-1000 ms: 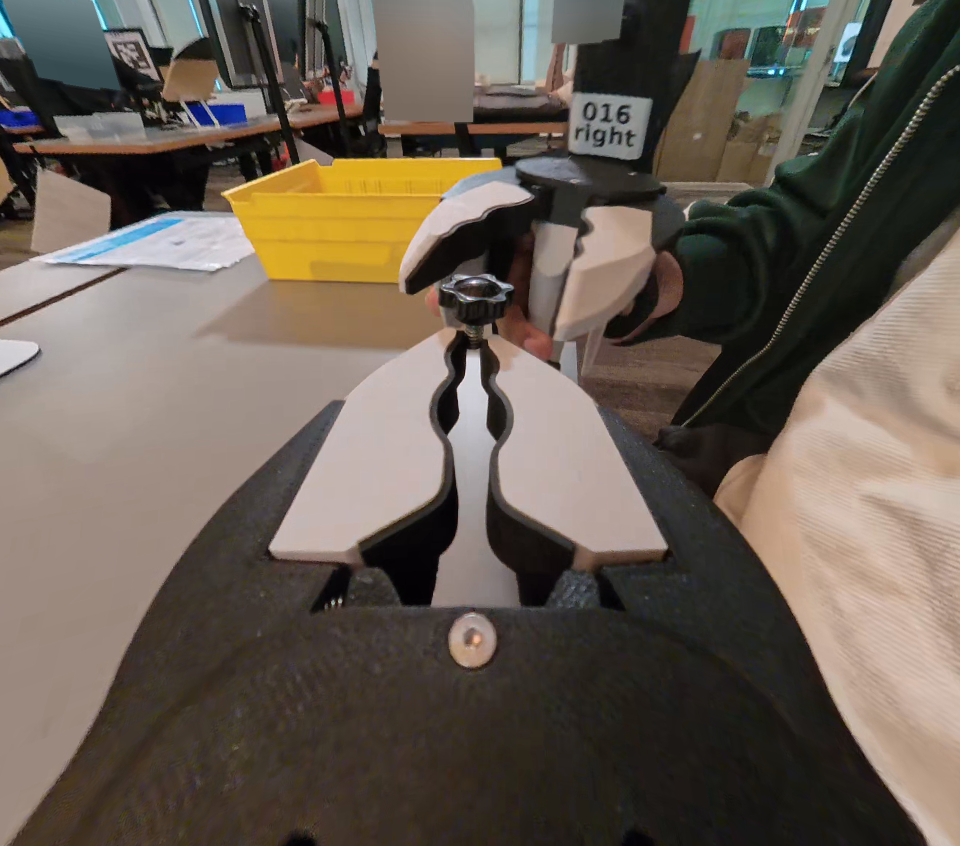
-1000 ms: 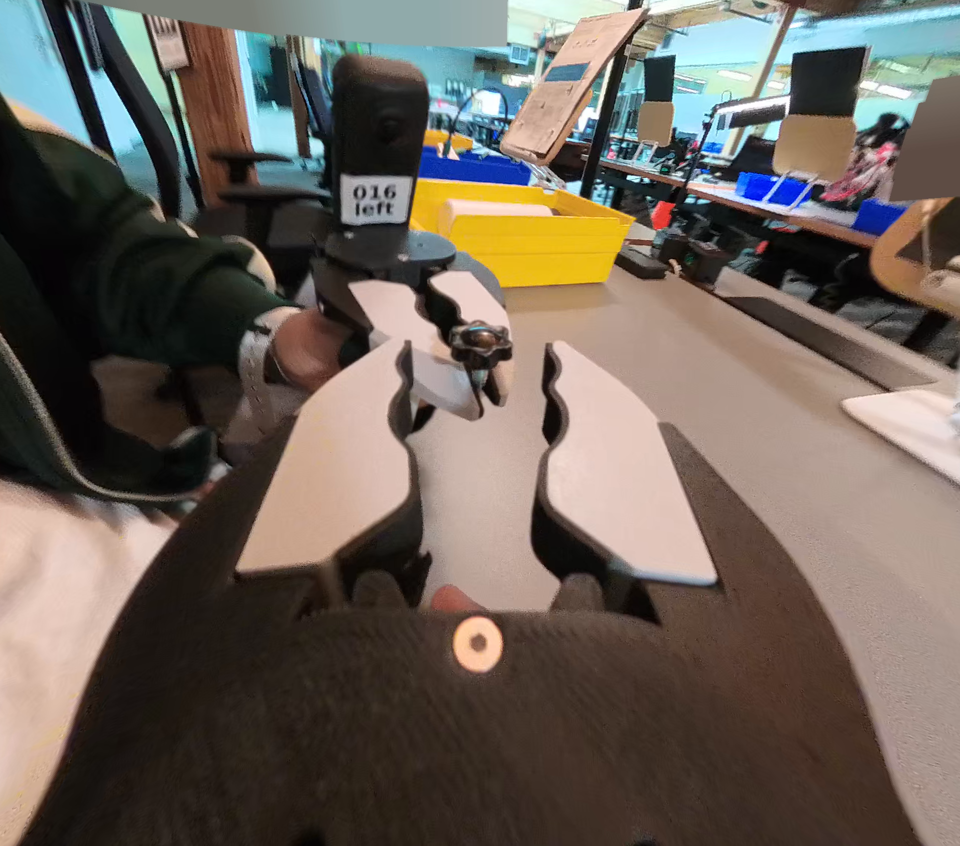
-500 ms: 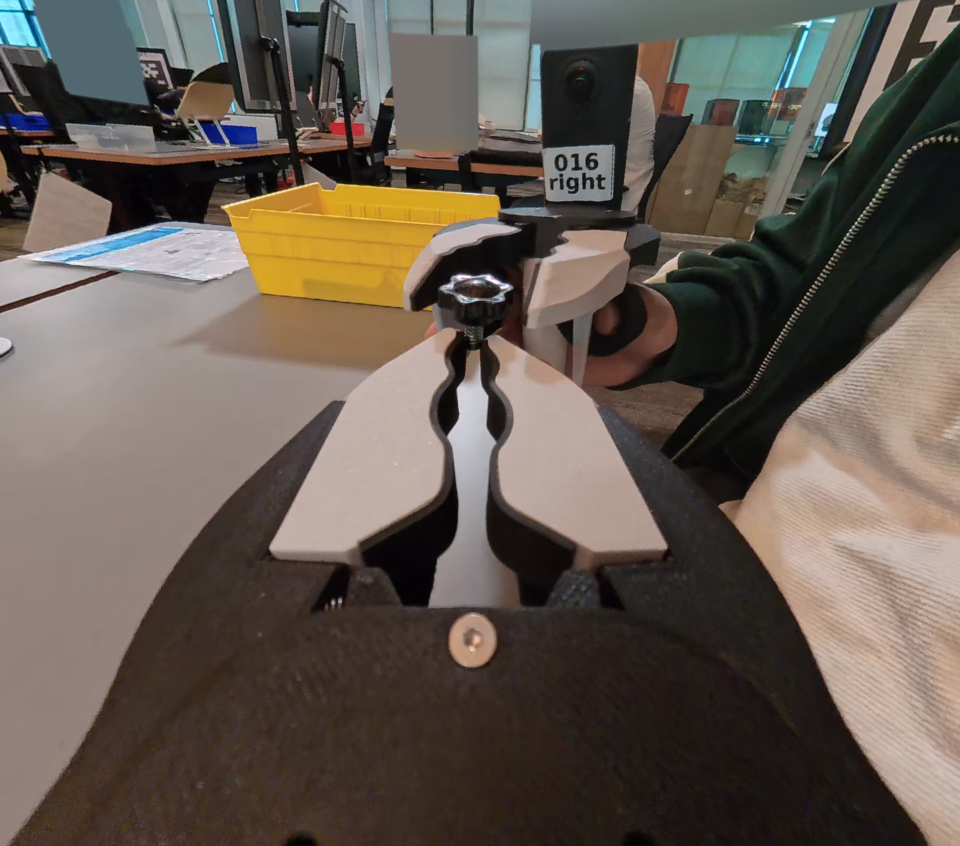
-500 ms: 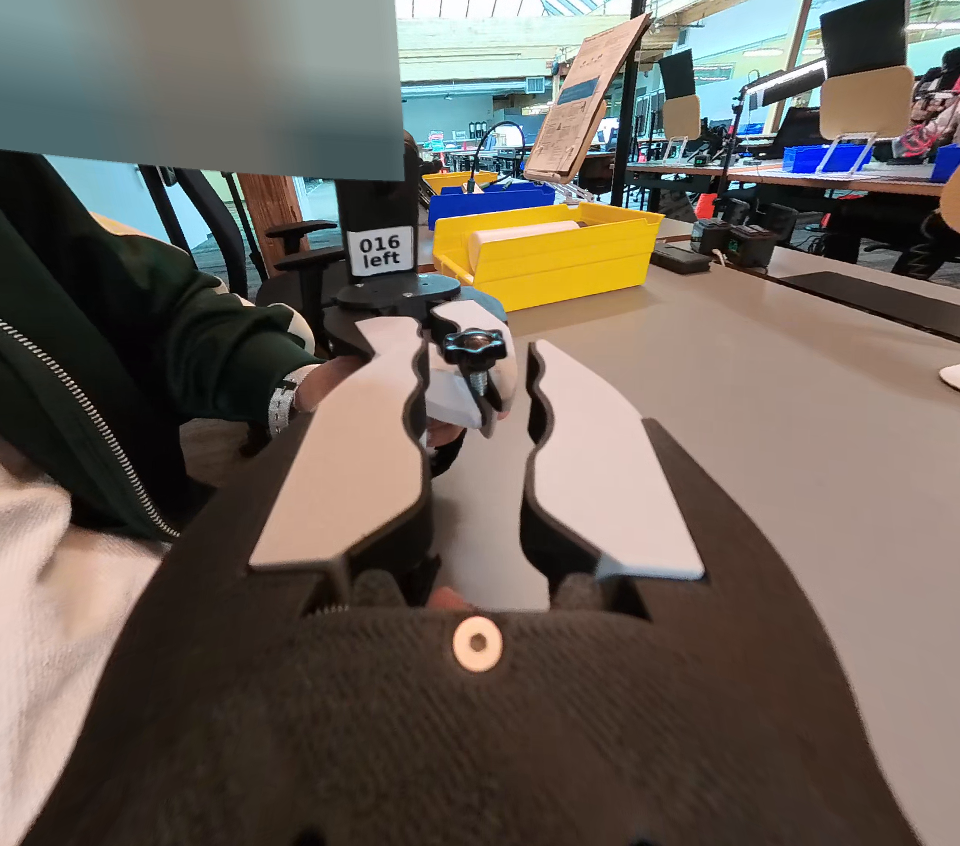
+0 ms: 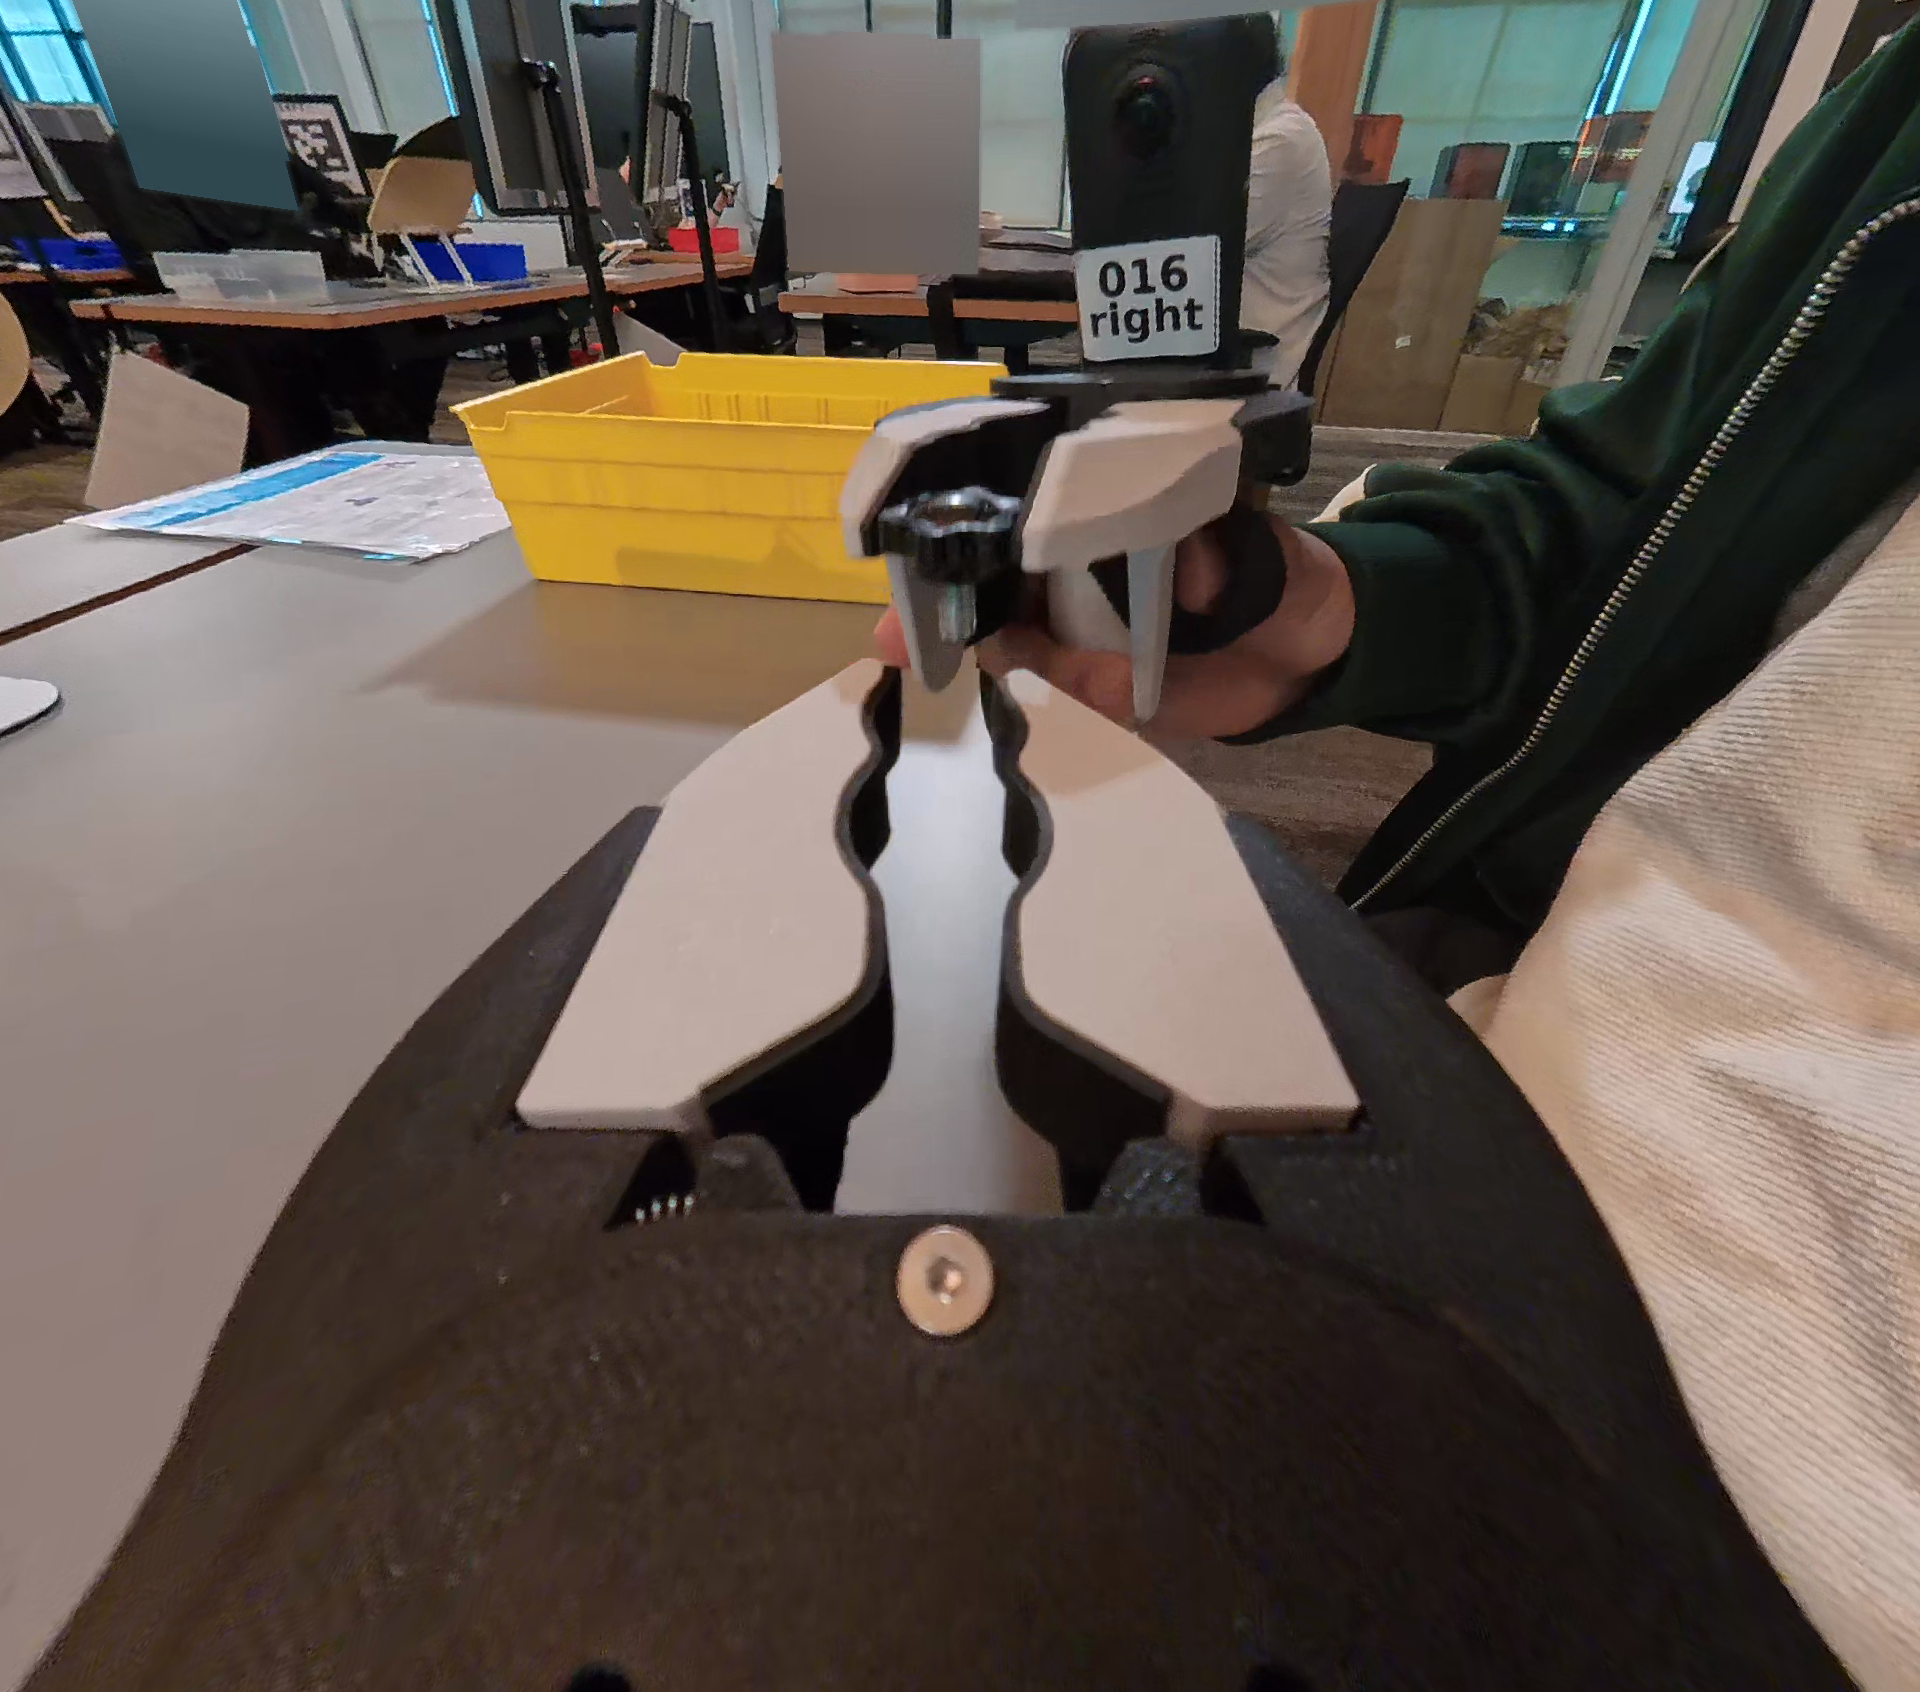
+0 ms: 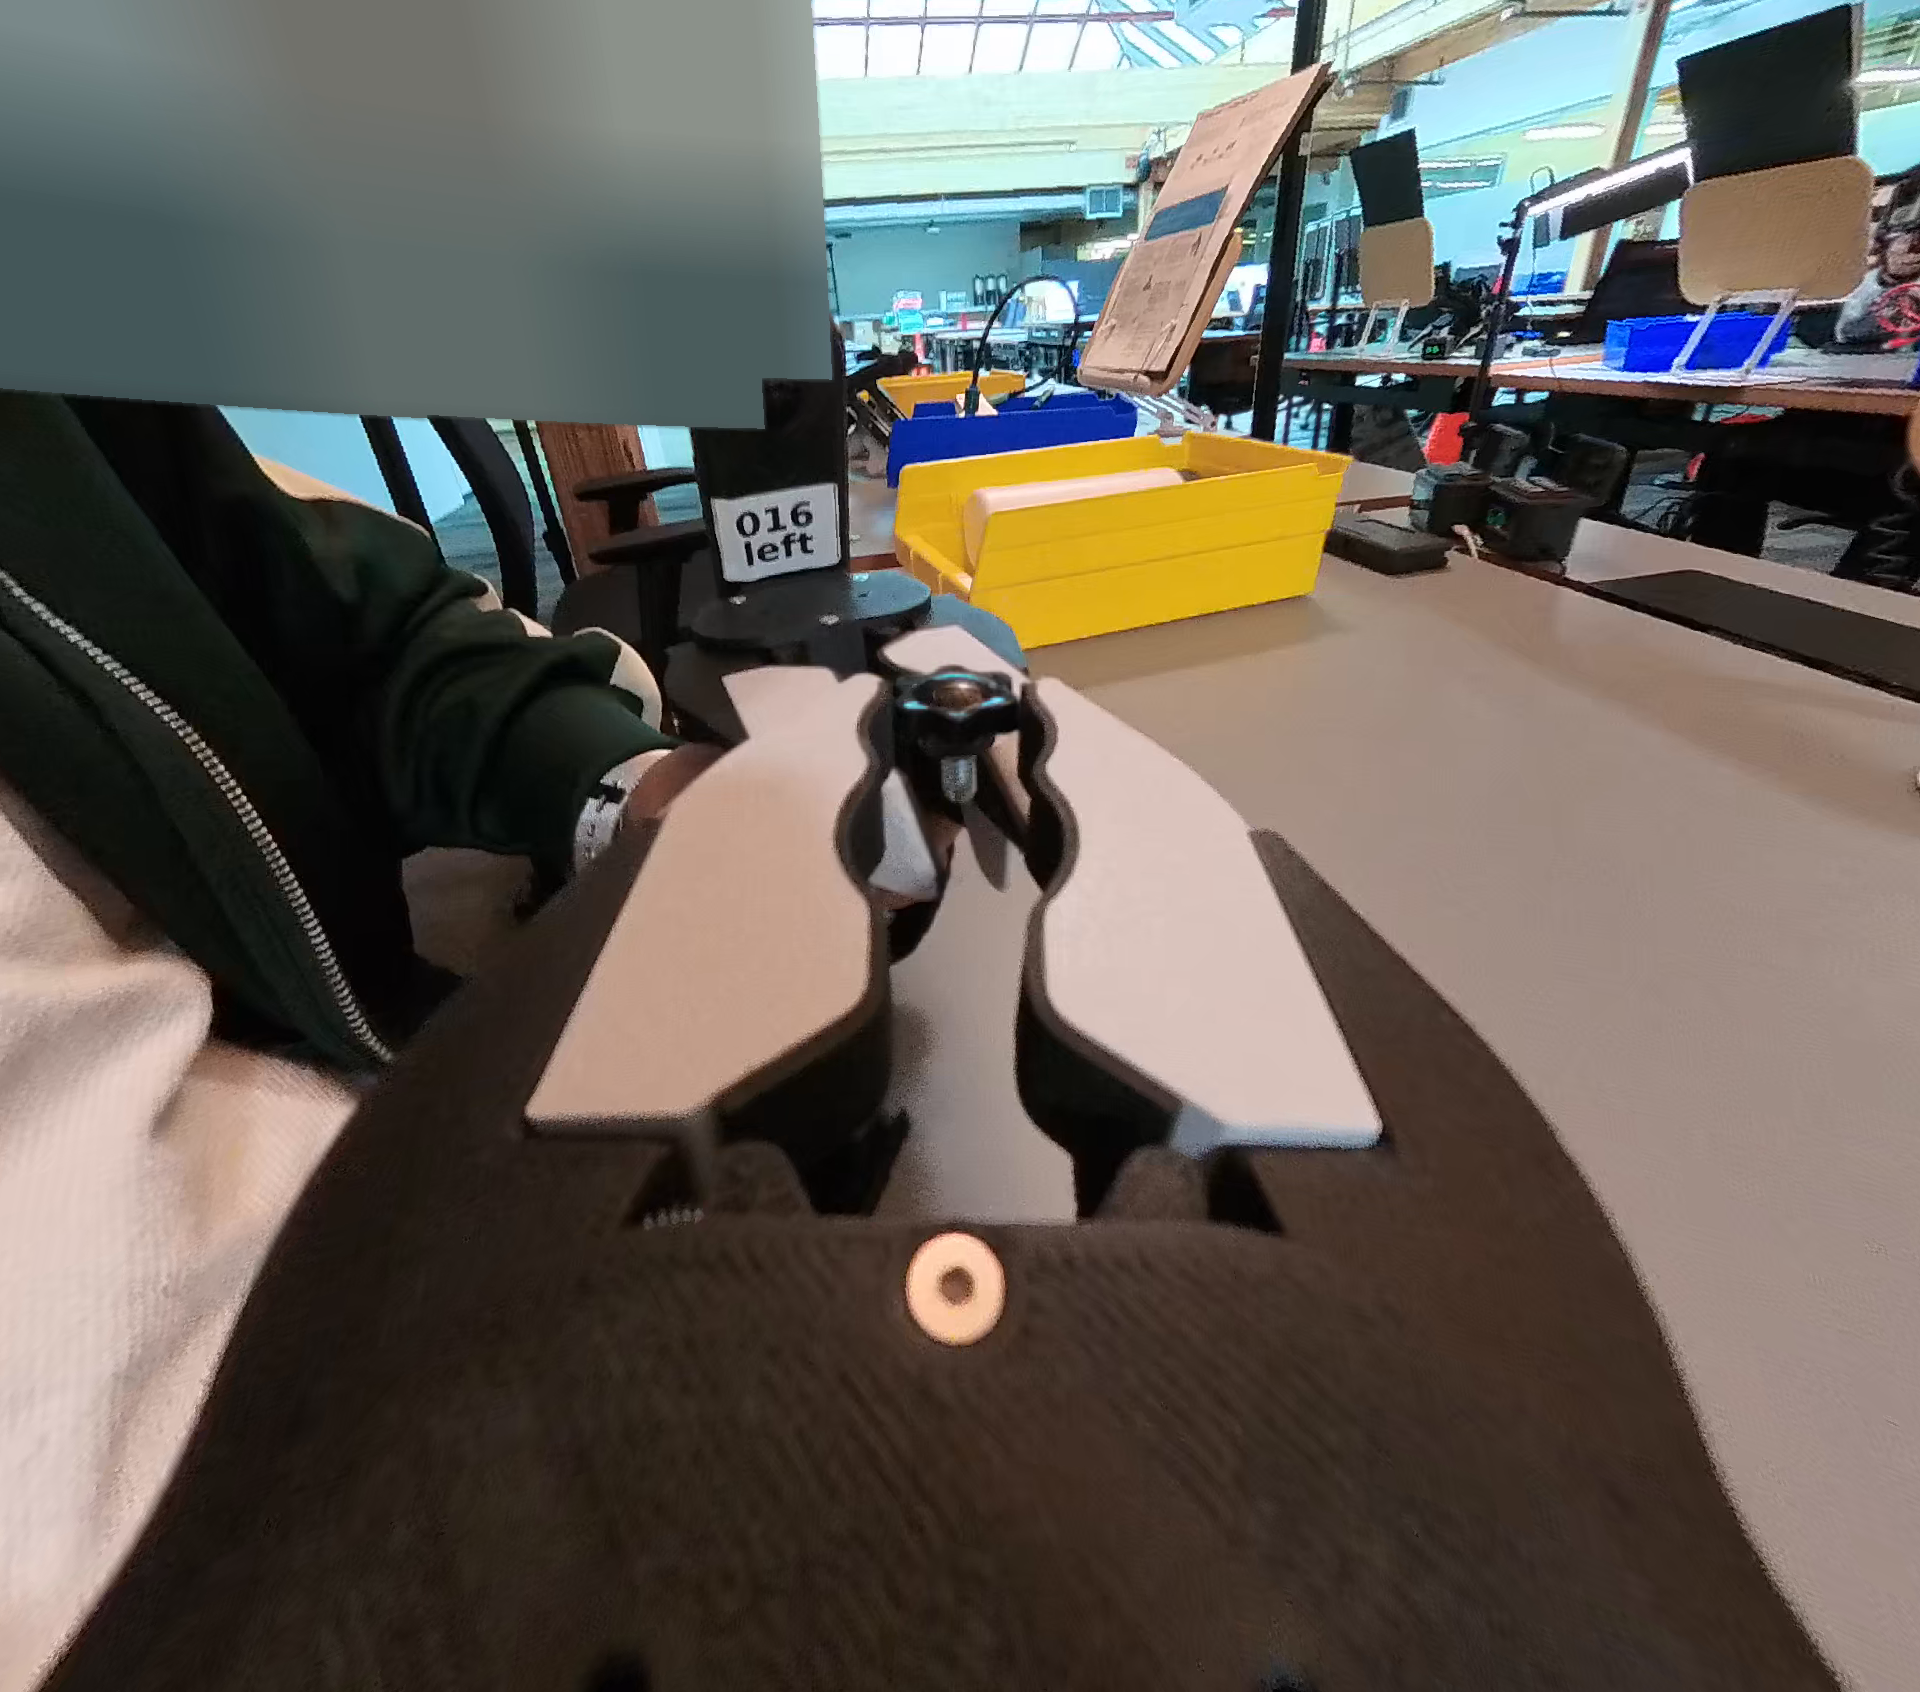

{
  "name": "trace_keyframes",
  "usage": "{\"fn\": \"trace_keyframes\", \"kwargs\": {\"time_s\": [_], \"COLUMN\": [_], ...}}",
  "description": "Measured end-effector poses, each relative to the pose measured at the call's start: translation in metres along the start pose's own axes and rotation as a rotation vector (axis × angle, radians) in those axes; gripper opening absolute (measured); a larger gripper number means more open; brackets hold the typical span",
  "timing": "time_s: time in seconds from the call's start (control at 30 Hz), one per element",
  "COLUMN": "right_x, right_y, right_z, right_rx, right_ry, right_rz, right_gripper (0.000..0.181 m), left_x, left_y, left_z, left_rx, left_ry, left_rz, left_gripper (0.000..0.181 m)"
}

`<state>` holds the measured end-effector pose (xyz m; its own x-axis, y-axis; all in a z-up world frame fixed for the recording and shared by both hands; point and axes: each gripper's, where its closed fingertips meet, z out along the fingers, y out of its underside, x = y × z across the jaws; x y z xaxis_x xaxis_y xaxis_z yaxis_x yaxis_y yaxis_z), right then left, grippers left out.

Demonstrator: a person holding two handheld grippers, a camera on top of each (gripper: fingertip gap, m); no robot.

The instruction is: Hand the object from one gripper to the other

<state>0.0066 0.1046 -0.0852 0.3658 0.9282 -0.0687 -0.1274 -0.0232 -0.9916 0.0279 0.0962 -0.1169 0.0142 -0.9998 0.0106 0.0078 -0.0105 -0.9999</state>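
Left wrist view: the left gripper (image 5: 940, 692) has its jaws spread, empty; the knob screw (image 5: 948, 530) sits just beyond, pinched by the right gripper (image 5: 961, 593).

Right wrist view: the right gripper (image 6: 951, 733) jaws pinch the knob screw (image 6: 954, 712), above the counter (image 6: 1507, 811) near its edge.

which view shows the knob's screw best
The right wrist view: the knob sits centred between the right tongs, its screw bare below. In the left wrist view the knob is farther off, its screw partly hidden by a finger.
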Motion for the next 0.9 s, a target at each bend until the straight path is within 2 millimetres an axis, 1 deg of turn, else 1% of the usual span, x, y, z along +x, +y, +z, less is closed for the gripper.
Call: {"fn": "trace_keyframes", "kwargs": {"time_s": [0.2,0.33,0.43,0.6,0.7,0.77,0.9], "right_x": [0.011,0.028,0.028,0.029,0.032,0.035,0.040], "right_y": [-0.007,0.008,0.004,0.007,0.013,0.021,0.041], "right_z": [-0.010,-0.013,-0.014,-0.014,-0.014,-0.013,-0.012], "right_rx": [0.035,-0.055,-0.030,-0.041,-0.101,-0.177,-0.359], "right_ry": [0.002,0.100,0.086,0.088,0.122,0.154,0.227], "right_rz": [0.087,0.079,0.113,0.116,0.054,-0.016,-0.220], "right_gripper": [0.023,0.023,0.022,0.022,0.023,0.023,0.023], "left_x": [-0.017,-0.025,-0.028,-0.030,-0.029,-0.029,-0.029], "left_y": [0.000,0.002,0.002,0.003,0.004,0.008,0.022], "left_z": [-0.007,-0.010,-0.012,-0.013,-0.012,-0.012,-0.007], "left_rx": [0.029,0.035,0.032,0.021,0.012,-0.015,-0.083], "left_ry": [-0.022,-0.035,-0.044,-0.051,-0.042,-0.026,-0.001], "left_rz": [-0.114,-0.159,-0.151,-0.129,-0.138,-0.170,-0.321], "left_gripper": [0.022,0.023,0.023,0.023,0.021,0.017,0.032]}}
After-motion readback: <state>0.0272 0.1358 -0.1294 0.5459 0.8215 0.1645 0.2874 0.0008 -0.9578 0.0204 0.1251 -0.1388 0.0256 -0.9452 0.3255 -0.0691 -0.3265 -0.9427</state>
